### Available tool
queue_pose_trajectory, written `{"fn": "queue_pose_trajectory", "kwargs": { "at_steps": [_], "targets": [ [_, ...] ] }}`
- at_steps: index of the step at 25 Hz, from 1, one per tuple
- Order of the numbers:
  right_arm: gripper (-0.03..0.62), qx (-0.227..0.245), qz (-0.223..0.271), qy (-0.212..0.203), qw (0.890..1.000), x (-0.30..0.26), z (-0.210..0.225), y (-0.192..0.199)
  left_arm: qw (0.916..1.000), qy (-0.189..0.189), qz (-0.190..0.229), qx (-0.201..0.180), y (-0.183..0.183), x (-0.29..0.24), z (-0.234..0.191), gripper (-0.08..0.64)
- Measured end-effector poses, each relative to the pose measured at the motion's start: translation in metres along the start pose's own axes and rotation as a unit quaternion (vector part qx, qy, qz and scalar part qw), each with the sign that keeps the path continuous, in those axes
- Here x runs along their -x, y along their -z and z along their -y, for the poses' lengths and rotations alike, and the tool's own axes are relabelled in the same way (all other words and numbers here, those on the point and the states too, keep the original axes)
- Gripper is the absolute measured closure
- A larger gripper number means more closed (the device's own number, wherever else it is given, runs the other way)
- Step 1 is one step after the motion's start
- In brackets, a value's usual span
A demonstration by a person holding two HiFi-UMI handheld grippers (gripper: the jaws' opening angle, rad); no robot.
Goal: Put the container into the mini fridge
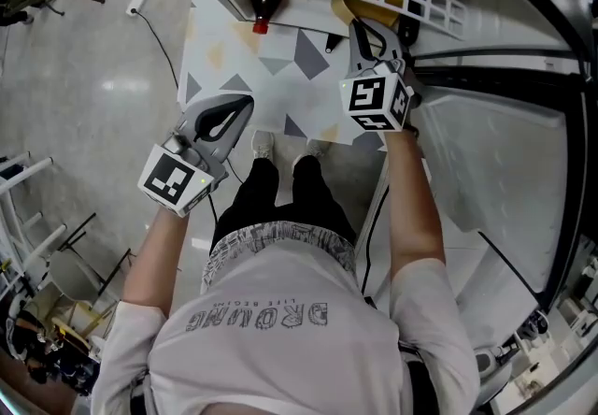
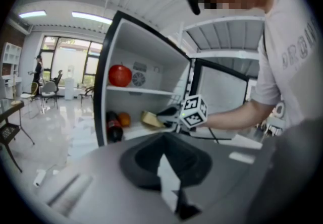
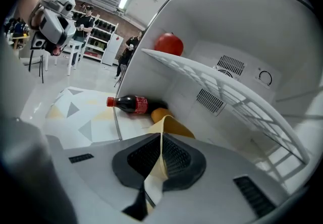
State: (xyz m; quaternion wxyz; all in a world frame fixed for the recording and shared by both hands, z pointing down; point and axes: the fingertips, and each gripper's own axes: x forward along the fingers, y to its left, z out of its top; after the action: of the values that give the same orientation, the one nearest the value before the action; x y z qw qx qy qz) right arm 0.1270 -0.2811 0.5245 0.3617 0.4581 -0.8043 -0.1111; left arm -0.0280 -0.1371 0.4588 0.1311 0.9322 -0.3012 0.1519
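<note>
White T-shirt and black shorts are noted nearest the head camera, at 6 o'clock in the head view, with both bare forearms extended upward in the frame.

Left gripper is recorded at 9 o'clock from frame centre, over the patterned floor mat and well apart from the fridge opening. In the left gripper view its jaws are seen drawn together with nothing clamped between them.

Right gripper is recorded at 1 o'clock, reaching into the mini fridge. In the right gripper view the jaws are clenched on the thin rim of the tan container, which projects forward from the jaw tips. The container is located in the lower compartment, beneath the white wire shelf. Whether its base rests on the fridge floor cannot be determined.

Beyond the container, at 11 o'clock from it in the right gripper view, an orange is noted just beside it. A cola bottle is lying on its side past the orange, its red cap pointing toward the open front. A red apple is seated on the wire shelf above, at 12 o'clock from the bottle.

From the left gripper view the same arrangement is confirmed: right gripper at the container, orange and bottle at its 9 o'clock, apple on the upper level.

Farthest off, seated and standing persons and shelving are visible across a glossy floor.
</note>
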Motion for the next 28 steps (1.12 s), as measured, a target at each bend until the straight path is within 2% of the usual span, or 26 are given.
{"fn": "queue_pose_trajectory", "kwargs": {
  "at_steps": [12, 28],
  "targets": [
    [0.578, 0.004, -0.012, -0.003, 1.0, -0.03, -0.009, 0.007, 0.9998, -0.013, -0.003, 0.012, 0.014, 0.005, -0.002, 0.552],
    [0.577, 0.003, -0.025, -0.011, 1.0, -0.052, -0.013, 0.01, 0.9992, -0.027, 0.005, 0.029, 0.014, 0.006, -0.006, 0.552]
  ]
}}
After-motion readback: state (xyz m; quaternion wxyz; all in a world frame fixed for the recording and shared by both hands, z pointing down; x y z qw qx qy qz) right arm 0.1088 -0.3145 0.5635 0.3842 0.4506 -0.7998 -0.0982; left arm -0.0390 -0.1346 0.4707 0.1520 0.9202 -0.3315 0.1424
